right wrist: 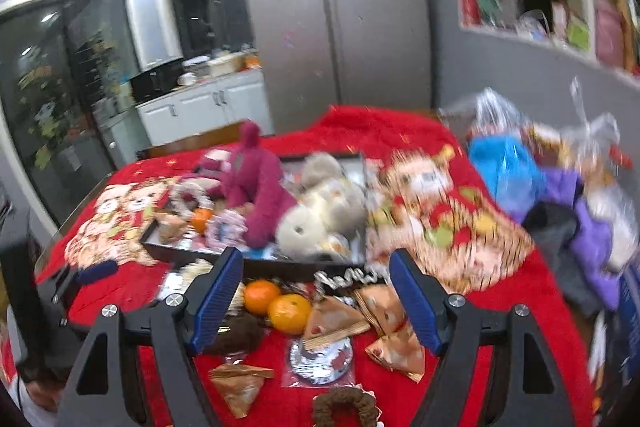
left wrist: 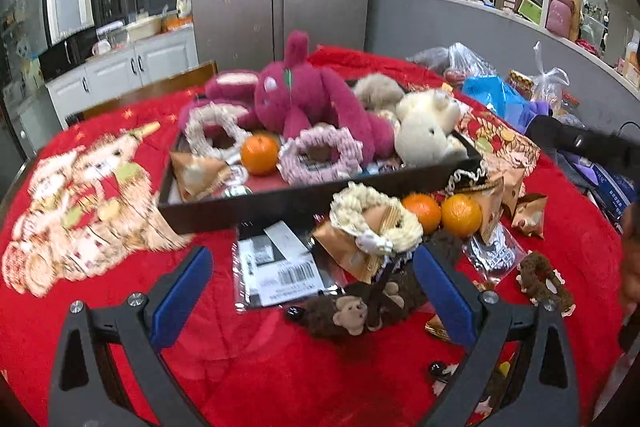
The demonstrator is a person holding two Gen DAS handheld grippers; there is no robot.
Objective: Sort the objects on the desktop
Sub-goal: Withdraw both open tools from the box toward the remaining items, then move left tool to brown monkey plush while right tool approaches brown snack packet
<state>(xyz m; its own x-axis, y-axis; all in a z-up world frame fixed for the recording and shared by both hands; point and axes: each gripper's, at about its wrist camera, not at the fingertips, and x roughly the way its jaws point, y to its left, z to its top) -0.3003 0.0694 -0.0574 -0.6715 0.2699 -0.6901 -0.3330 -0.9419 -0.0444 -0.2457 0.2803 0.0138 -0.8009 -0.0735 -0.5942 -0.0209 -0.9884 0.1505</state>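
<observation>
Oranges (right wrist: 276, 305) amid snack packets (right wrist: 382, 307), tray (left wrist: 280, 203) just behind.

The right wrist view is smeared: the plastic bags (right wrist: 520, 147) far right of the right gripper (right wrist: 316, 295) blur into streaks, and the plush toys (right wrist: 320, 211) beyond it lose their outlines. A brown scrunchie (right wrist: 344, 409) below its fingers is cut by the bottom edge. In the left wrist view, a brown plush monkey (left wrist: 352, 311) between the left gripper's (left wrist: 316, 275) fingers lies partly under a dark strap, and the barcode label (left wrist: 296, 273) print is too small to read.
</observation>
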